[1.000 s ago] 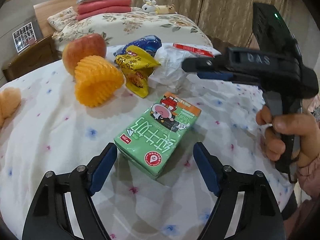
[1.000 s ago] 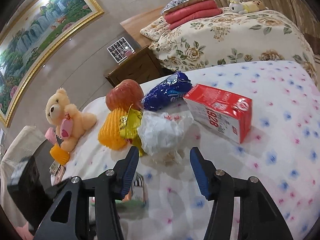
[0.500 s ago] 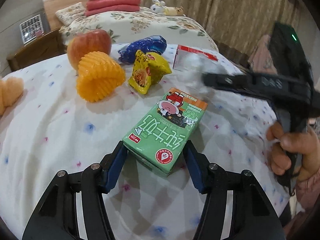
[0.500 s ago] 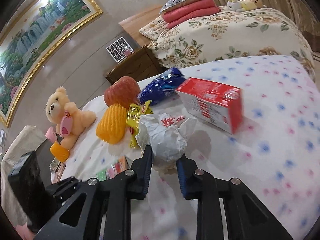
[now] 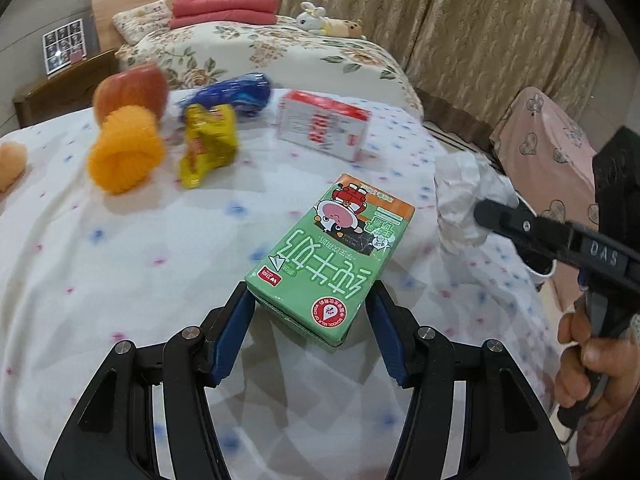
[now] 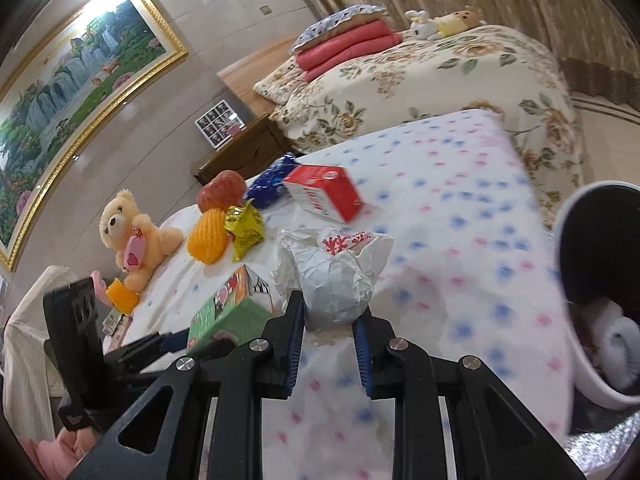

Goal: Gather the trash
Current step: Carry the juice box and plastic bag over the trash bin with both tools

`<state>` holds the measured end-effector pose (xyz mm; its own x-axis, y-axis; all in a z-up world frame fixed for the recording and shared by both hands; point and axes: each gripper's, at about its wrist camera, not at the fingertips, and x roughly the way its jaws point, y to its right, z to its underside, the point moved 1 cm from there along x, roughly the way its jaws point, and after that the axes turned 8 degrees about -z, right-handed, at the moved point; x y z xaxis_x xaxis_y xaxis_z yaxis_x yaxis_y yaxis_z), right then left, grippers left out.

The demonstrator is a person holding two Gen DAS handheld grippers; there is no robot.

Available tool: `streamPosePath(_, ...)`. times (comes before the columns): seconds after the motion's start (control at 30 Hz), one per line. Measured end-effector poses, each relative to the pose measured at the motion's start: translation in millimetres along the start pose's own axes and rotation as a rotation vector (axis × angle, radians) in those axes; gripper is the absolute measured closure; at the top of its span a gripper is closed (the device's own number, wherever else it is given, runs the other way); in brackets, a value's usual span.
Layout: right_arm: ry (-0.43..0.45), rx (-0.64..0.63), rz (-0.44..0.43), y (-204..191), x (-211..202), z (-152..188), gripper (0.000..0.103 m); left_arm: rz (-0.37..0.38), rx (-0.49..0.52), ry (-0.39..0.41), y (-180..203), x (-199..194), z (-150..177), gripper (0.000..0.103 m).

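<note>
My left gripper (image 5: pixel 310 304) is shut on the near end of a green milk carton (image 5: pixel 332 252), which is lifted off the dotted bedsheet (image 5: pixel 120 248). In the right wrist view the same green milk carton (image 6: pixel 230 312) shows at lower left. My right gripper (image 6: pixel 330 314) is shut on a crumpled white paper wrapper (image 6: pixel 336 276); the wrapper (image 5: pixel 464 200) also hangs at the right of the left wrist view. A white bin with a dark inside (image 6: pixel 596 280) stands at the right edge of the bed, with trash in it.
Further back on the sheet lie a red-and-white carton (image 5: pixel 324 130), a yellow snack bag (image 5: pixel 208 144), a blue packet (image 5: pixel 232 94), an orange foam net (image 5: pixel 124 156) and an apple (image 5: pixel 132 88). A teddy bear (image 6: pixel 132 236) sits at left. A second bed (image 6: pixel 420 76) lies beyond.
Both grippers closed, the left on the green carton, the right on the paper wrapper. Each then lifted its catch and carried it rightward, toward the bin now in view.
</note>
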<state>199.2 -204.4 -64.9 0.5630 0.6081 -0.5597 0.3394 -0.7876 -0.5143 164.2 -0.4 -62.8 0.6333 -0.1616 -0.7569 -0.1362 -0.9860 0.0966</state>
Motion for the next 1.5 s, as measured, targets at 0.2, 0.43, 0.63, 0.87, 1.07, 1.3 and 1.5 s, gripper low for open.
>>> streamPosePath(0.2,0.027,0.045,0.036,26.9,-31.1,10.2,0.079,0.035,0.033,-0.005,40.8,1.1,-3.1,0.045)
streamPosePath(0.43,0.061,0.084,0.067,52.9,-61.0,12.5,0.079,0.069,0.069,-0.015,82.4,5.9,-7.0,0.045)
streamPosePath(0.63,0.083,0.109,0.089,70.0,-78.6,17.5,0.079,0.088,0.101,-0.019,108.8,11.4,-11.8,0.045)
streamPosePath(0.87,0.103,0.129,0.12,88.6,-96.1,20.0,0.079,0.098,0.129,-0.026,130.6,16.4,-17.4,0.045)
streamPosePath(1.07,0.115,0.144,0.152,104.4,-108.9,20.5,0.079,0.106,0.157,-0.029,149.7,22.1,-23.1,0.045)
streamPosePath(1.3,0.131,0.16,0.179,118.8,-120.9,19.9,0.078,0.113,0.193,-0.03,171.5,27.9,-30.8,0.045)
streamPosePath(1.5,0.139,0.184,0.206,135.6,-128.6,19.5,0.077,0.117,0.224,-0.031,190.5,33.7,-39.1,0.045)
